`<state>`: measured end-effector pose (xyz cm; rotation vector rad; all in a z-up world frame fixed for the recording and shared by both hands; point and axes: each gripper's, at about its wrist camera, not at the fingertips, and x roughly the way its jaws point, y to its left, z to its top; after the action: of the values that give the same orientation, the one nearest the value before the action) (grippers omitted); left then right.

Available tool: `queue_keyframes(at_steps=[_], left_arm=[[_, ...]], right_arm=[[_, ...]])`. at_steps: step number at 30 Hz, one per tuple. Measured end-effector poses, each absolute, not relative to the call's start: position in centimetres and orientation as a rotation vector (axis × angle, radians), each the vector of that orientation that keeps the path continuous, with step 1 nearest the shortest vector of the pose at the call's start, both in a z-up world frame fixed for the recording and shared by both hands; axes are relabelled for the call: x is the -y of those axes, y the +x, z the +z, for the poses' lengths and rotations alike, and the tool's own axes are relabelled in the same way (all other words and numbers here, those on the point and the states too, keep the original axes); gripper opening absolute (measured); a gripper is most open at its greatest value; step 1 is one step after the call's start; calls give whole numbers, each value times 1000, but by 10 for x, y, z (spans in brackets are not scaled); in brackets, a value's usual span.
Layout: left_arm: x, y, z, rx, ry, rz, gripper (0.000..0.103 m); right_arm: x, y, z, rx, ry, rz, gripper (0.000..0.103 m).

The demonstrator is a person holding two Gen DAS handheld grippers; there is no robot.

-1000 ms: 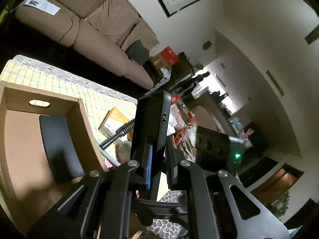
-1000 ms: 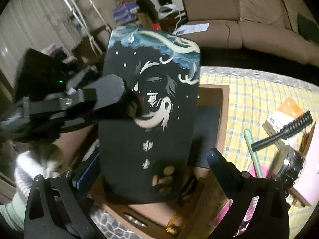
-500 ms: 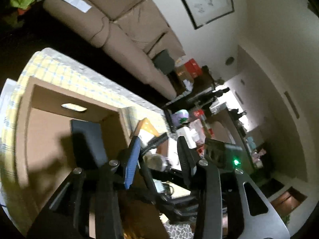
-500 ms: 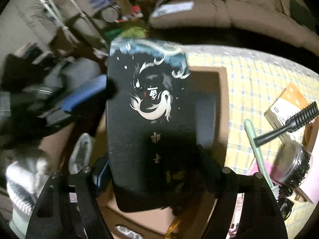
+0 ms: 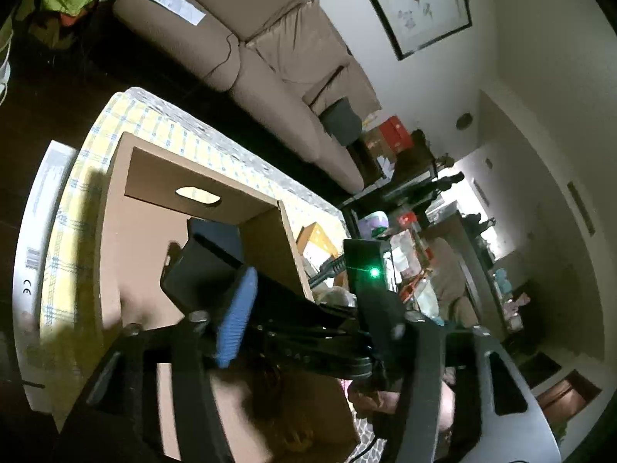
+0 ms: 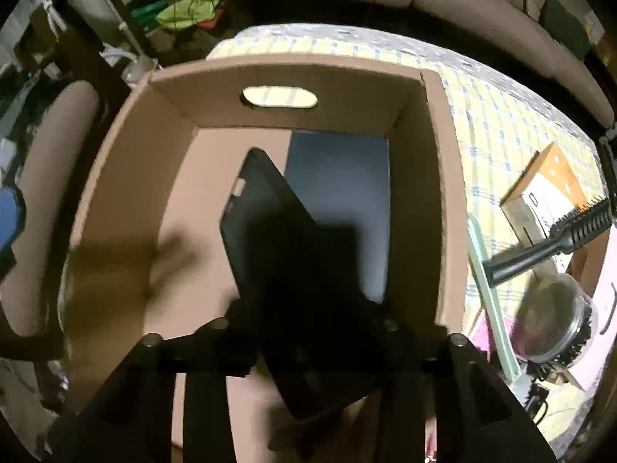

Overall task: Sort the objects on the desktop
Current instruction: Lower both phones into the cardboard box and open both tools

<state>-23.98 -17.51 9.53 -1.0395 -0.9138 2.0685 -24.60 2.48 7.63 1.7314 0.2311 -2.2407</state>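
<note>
The right gripper pinched a black tablet over the cardboard box, left gripper fingers spread; the hairbrush remained on the desk

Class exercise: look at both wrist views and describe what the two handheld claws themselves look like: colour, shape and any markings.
Both claws are matte black frames with round silver screw heads. The left claw has a blue pad on one finger. The right claw shows two splayed black arms. No cables or sleeves are clearly visible.
</note>
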Motion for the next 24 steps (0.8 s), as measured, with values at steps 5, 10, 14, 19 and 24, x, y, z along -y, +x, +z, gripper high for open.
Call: queue_keyframes(at_steps=[5, 10, 14, 19, 24], left_arm=[[155, -229, 91, 931, -1101, 2023, 94], [128, -228, 72, 958, -1231, 2010, 98], [116, -233, 52, 939, -1390, 2053, 102], [108, -237, 24, 907, -1528, 2095, 102], [100, -245, -1, 849, -1622, 2160, 84]], right_arm=[[-33, -234, 100, -303, 1645, -2288, 62], [-58, -227, 139, -273, 1552, -2339, 64], [-90, -208, 160, -275, 1490, -2361, 66], [-129, -183, 167, -179, 1452, -2359, 66], [-153, -165, 152, -110, 1450, -2318, 66]])
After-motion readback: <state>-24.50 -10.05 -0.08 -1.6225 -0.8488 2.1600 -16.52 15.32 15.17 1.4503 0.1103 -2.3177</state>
